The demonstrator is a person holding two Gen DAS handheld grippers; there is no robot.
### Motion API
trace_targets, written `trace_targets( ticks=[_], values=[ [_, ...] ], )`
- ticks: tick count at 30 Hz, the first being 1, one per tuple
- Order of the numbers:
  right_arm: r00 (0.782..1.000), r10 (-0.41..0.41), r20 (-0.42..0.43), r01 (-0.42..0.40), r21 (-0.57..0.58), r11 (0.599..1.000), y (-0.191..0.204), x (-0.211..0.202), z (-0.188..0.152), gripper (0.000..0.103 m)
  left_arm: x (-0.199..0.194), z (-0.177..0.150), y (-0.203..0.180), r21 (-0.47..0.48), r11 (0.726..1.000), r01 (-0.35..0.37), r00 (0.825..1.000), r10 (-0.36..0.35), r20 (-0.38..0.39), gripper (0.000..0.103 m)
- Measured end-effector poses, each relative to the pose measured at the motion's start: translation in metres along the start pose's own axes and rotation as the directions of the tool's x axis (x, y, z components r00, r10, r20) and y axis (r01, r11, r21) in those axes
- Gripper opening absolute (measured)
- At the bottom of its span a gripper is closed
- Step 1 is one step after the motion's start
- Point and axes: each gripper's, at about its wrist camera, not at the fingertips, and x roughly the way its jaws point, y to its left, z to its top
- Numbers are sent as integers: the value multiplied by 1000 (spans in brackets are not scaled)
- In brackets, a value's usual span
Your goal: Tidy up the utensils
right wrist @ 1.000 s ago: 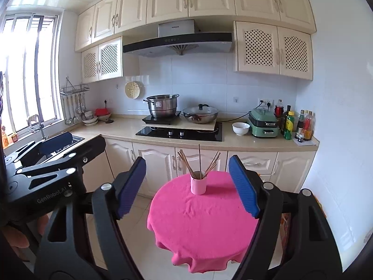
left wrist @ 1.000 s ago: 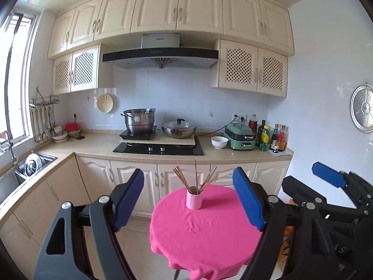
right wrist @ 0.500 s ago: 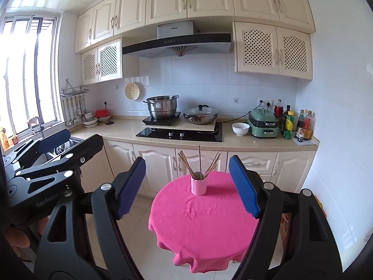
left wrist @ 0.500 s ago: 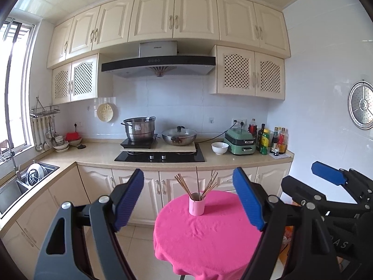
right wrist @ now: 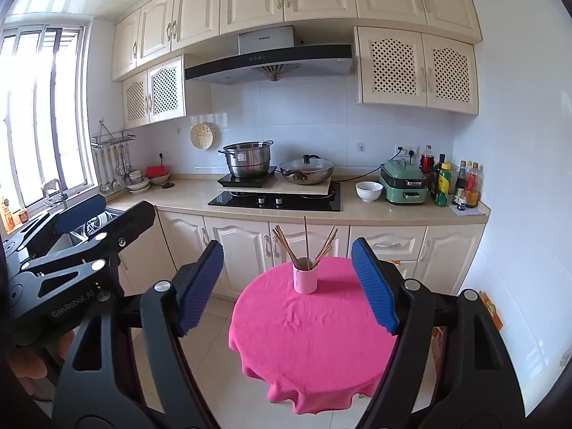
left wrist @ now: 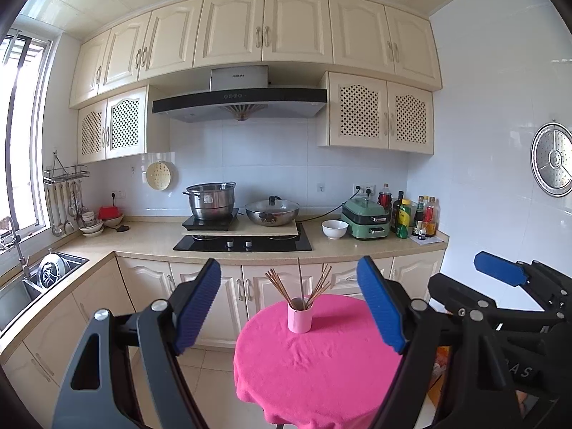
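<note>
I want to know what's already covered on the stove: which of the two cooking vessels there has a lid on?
The wide, shallow wok on the right, topped by a black-knobbed lid. The tall steel stockpot beside it stands uncovered.

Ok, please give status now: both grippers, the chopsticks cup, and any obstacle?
Left gripper open, empty. Right gripper open, empty. Pink cup of chopsticks upright on pink table, untouched. Nothing between fingers and cup.
</note>
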Motion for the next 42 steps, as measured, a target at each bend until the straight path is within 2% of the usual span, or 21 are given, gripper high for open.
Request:
trace_targets(
  ticks=[42],
  values=[
    [1000,0,-29,0,17,1000,0,18,1,74,20,-1,4,9,1000,0,1000,0,-24,77]
  ],
)
